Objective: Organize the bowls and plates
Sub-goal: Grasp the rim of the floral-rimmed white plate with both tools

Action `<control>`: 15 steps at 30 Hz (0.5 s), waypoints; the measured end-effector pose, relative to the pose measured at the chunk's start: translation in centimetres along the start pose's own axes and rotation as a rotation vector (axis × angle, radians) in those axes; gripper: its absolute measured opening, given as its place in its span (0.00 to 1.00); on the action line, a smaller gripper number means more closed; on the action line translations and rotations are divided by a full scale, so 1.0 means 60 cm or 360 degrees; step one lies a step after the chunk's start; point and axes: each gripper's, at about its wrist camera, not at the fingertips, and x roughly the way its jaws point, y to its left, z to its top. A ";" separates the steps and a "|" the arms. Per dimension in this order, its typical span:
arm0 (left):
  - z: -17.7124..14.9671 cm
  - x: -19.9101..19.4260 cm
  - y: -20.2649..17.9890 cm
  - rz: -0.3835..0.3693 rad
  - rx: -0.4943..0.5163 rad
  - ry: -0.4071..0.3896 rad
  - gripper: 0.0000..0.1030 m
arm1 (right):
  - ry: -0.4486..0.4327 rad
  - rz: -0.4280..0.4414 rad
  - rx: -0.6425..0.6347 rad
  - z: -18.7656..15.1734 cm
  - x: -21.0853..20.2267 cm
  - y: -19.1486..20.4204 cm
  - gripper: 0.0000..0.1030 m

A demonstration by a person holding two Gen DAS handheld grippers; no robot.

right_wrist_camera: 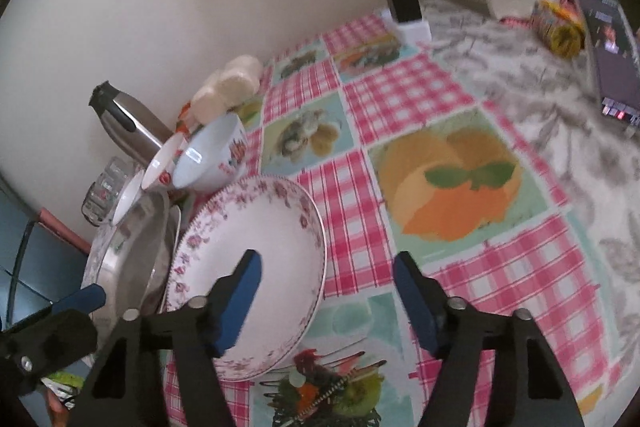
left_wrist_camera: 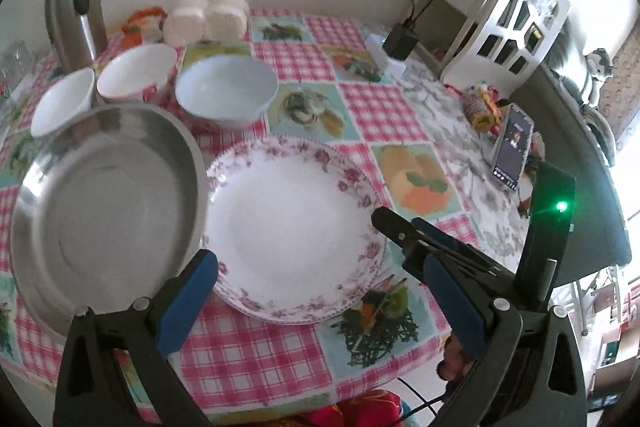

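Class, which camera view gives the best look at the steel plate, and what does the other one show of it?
The left wrist view: the steel plate faces the camera almost whole, its rim and flat bottom plain, beside the floral plate. In the right wrist view it shows only as a narrow, foreshortened sliver at the left, partly hidden behind the floral plate.

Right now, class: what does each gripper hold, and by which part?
Nothing is held: left gripper and right gripper are open near the white floral-rimmed plate.
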 end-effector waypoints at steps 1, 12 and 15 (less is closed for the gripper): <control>-0.001 0.006 0.000 0.0005 -0.0010 0.0011 0.99 | 0.0016 0.0020 0.0021 -0.002 0.006 -0.003 0.61; -0.008 0.047 0.021 0.0077 -0.0145 0.0089 0.94 | 0.0103 0.0089 0.0095 -0.006 0.052 -0.019 0.22; -0.006 0.047 0.023 0.0066 -0.0153 0.0086 0.94 | 0.0117 0.0089 0.0081 -0.004 0.062 -0.012 0.14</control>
